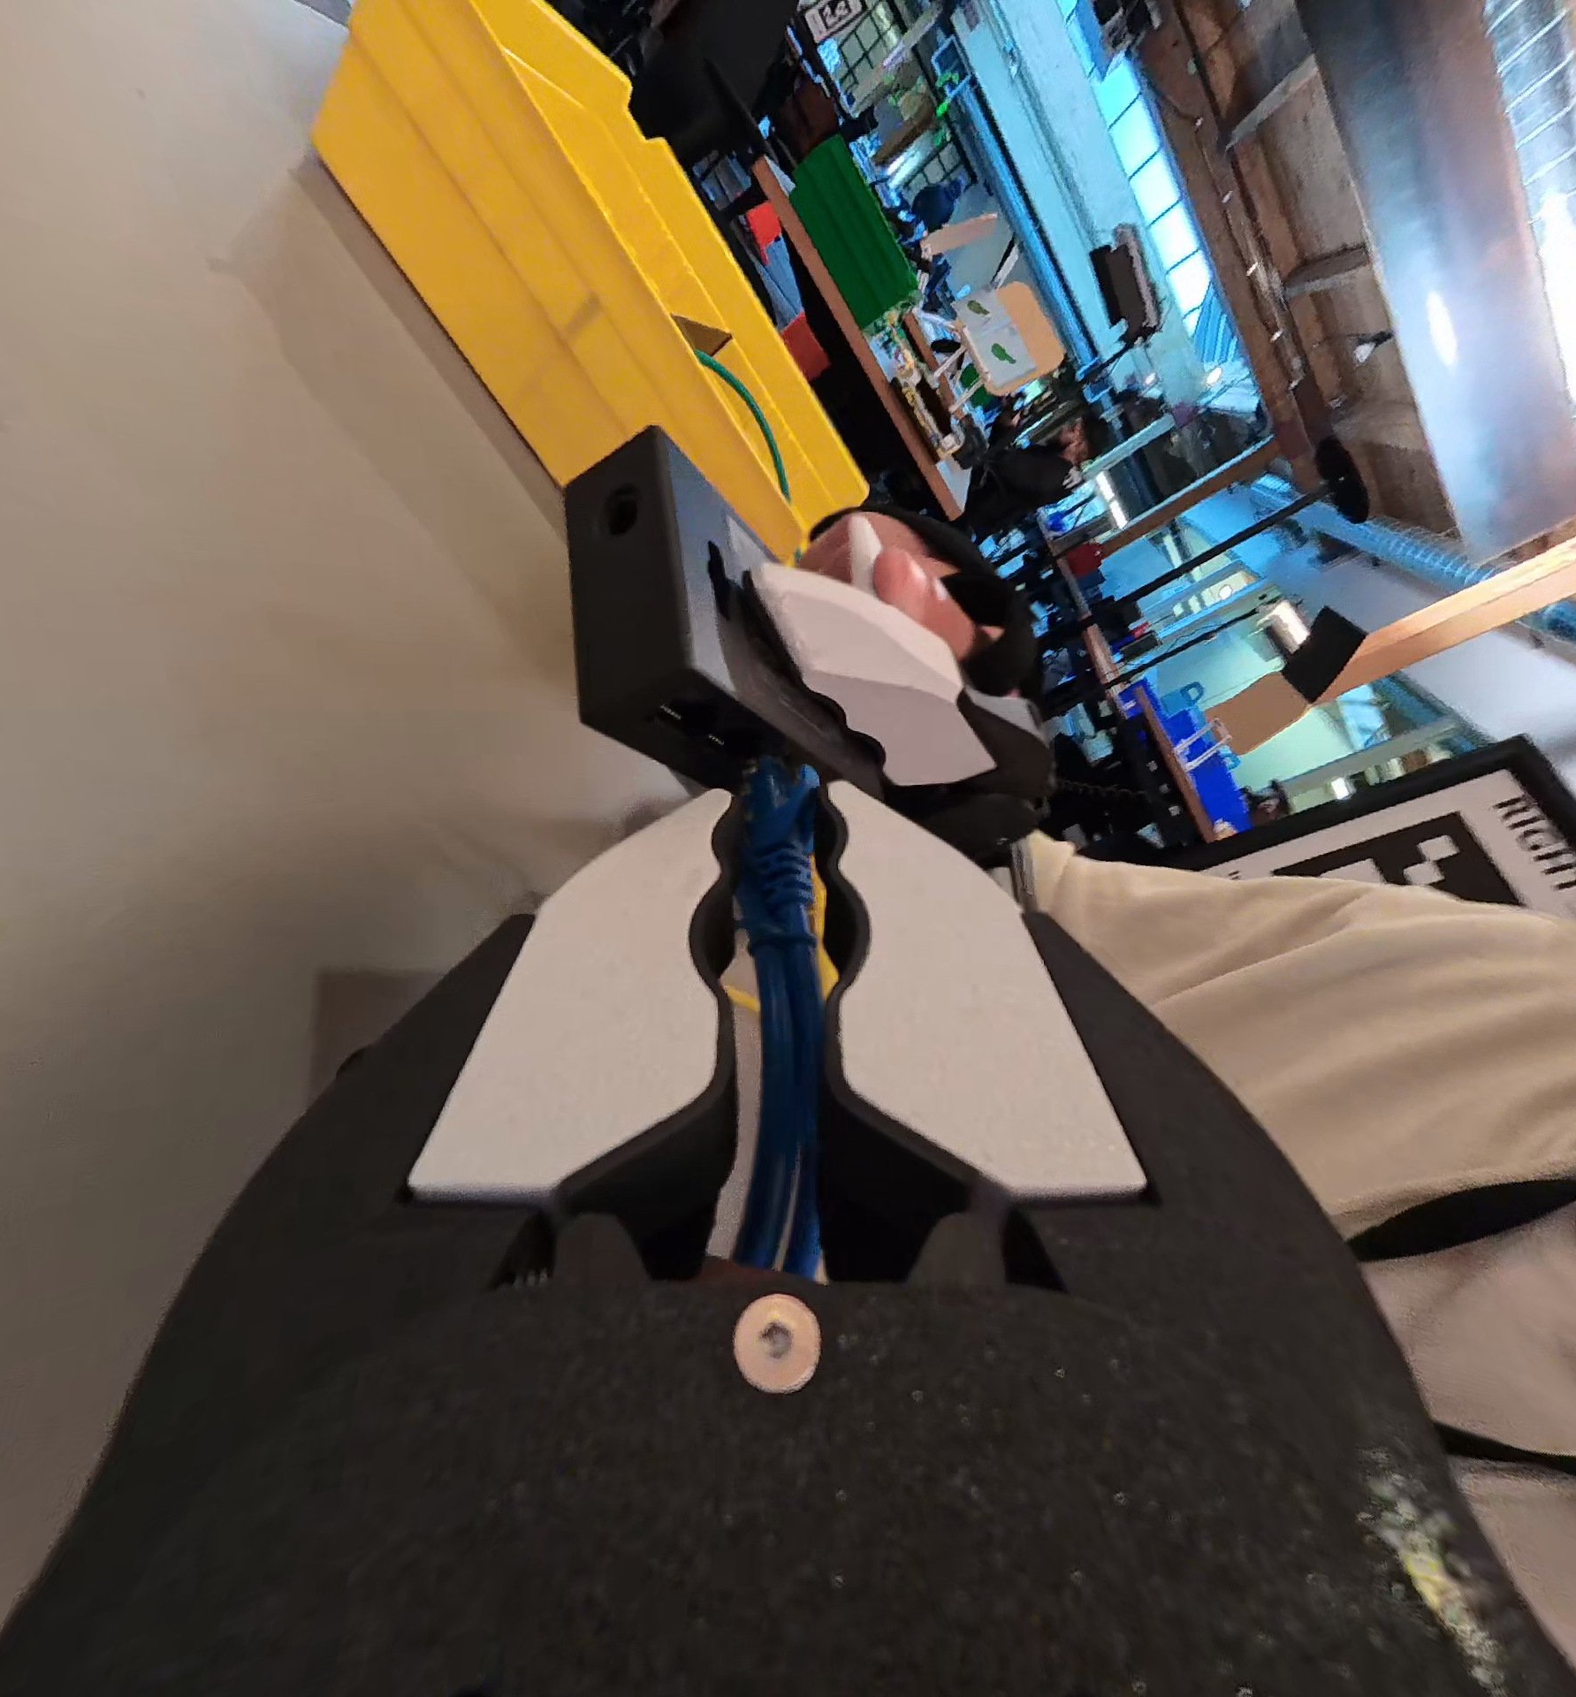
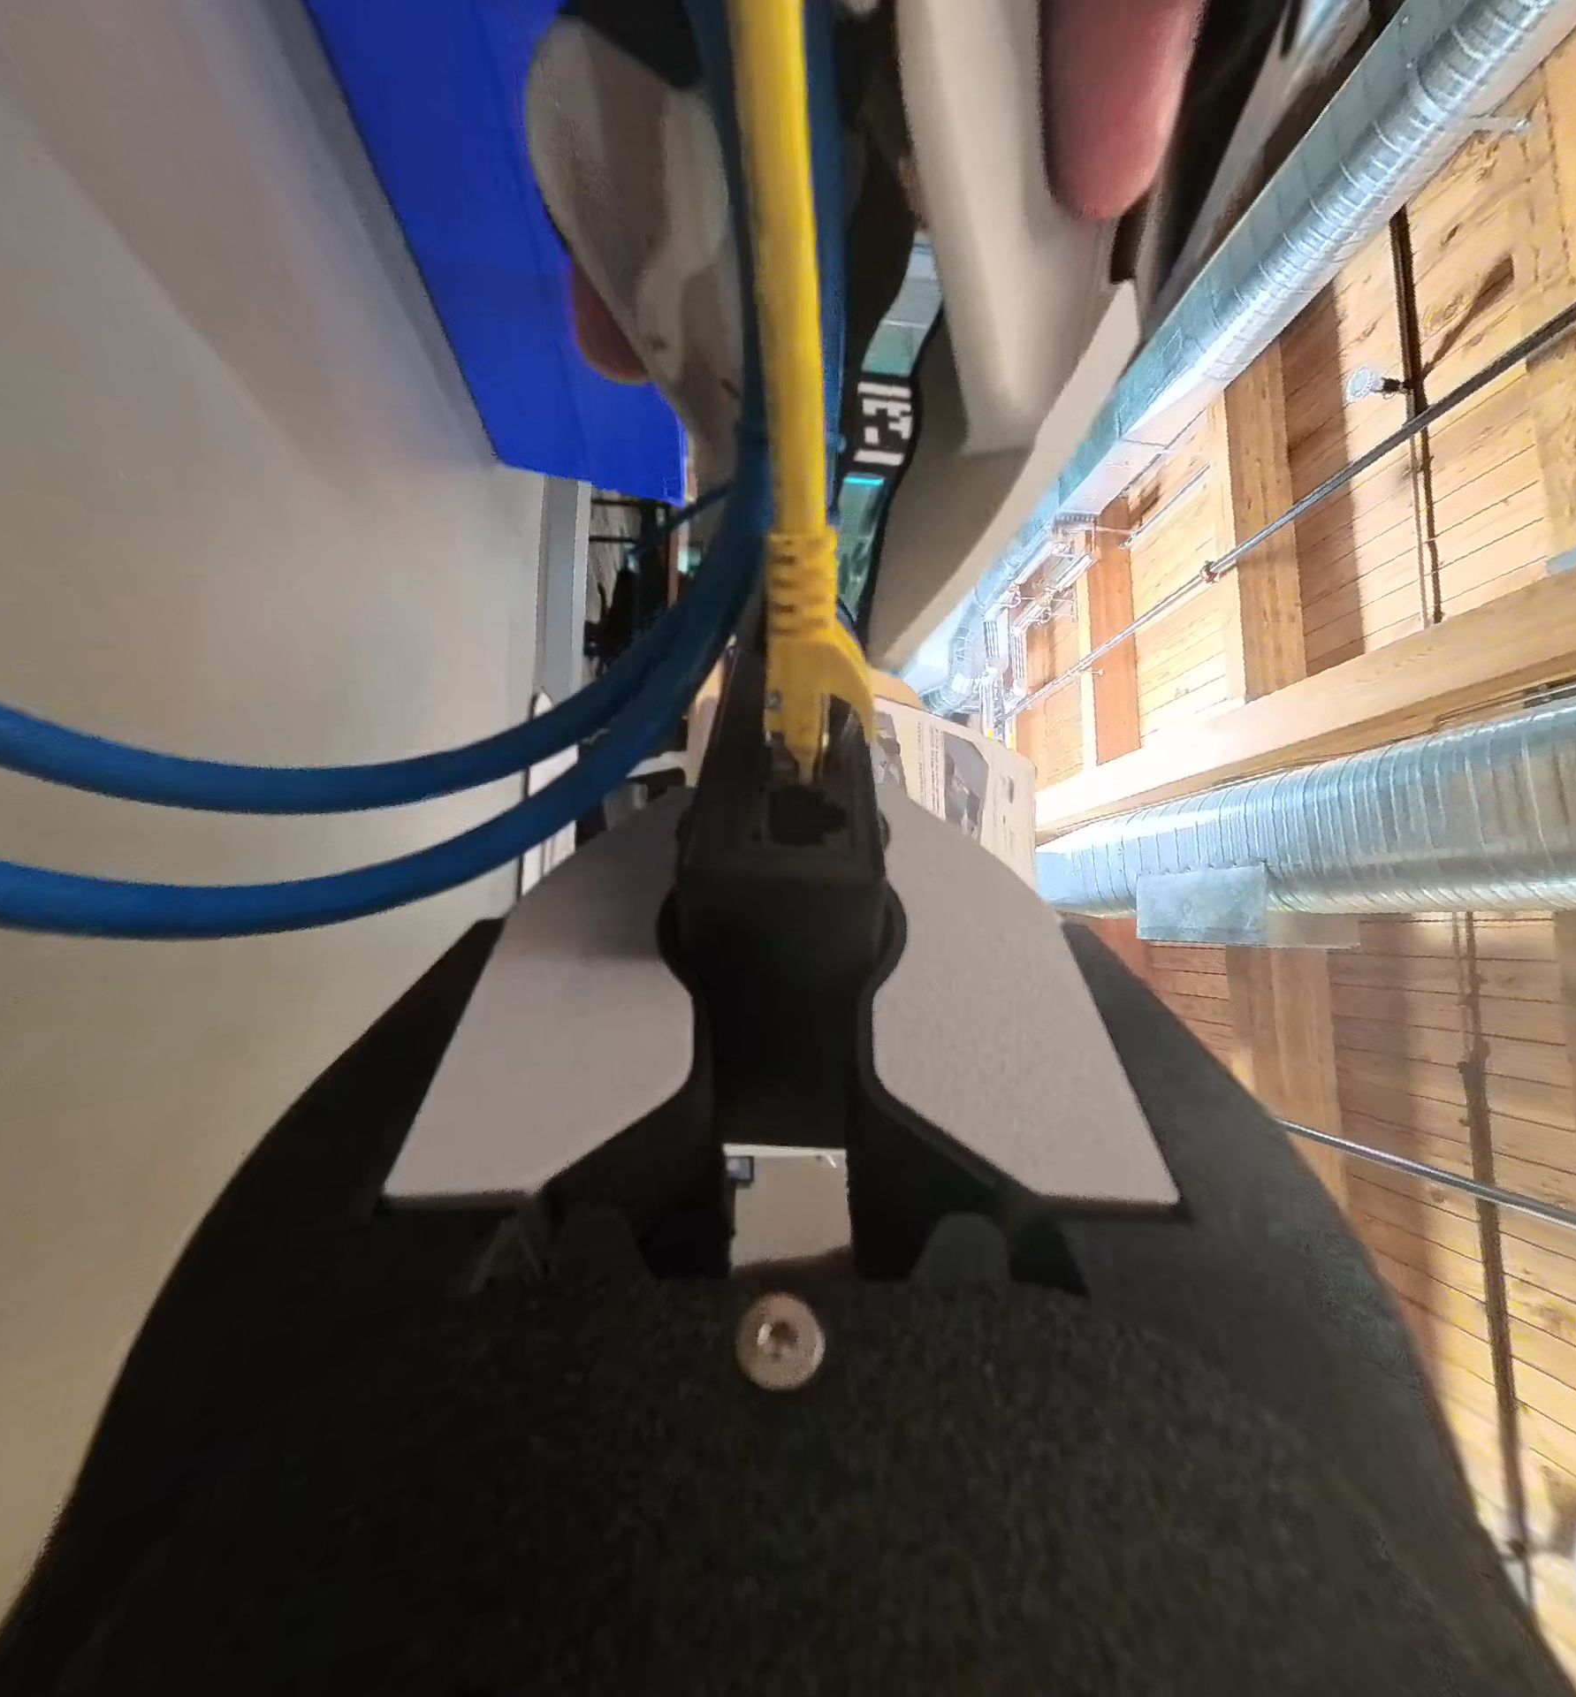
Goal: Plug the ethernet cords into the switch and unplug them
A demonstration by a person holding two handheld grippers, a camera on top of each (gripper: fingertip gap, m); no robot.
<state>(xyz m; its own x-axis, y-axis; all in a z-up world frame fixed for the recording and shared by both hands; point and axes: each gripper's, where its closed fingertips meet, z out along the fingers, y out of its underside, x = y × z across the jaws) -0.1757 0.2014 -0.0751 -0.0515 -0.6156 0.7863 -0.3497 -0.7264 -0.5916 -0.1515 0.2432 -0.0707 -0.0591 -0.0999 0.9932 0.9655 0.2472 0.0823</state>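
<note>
**Both claws engaged: left on blue cords, right on switch**

The left claw (image 1: 779,882) is closed around a pair of blue ethernet cords (image 1: 776,1038), gripping them just behind their connector boots. The cords run between the two white-faced fingers (image 1: 619,1010) toward the camera. A thin yellow cord (image 1: 822,918) shows in the same gap behind the blue pair; whether the claw also pinches it cannot be told. The blue connectors (image 1: 779,790) sit at the port face of the black switch (image 1: 651,606), which is held off the light bench (image 1: 169,643).

The right claw (image 2: 782,826) is clamped on the switch (image 2: 779,973), one finger against each flat side. In the left wrist view this same claw (image 1: 866,679) appears at the far side of the switch, with a person's hand (image 1: 903,574) behind it.

In the right wrist view, the yellow cord (image 2: 784,321) comes down from above and its boot (image 2: 802,606) meets a port on the switch. Two blue cords (image 2: 306,826) loop away to the left.

A yellow bin (image 1: 536,239) stands on the bench beyond the switch. A blue bin (image 2: 490,230) lies on the bench in the right wrist view.
</note>
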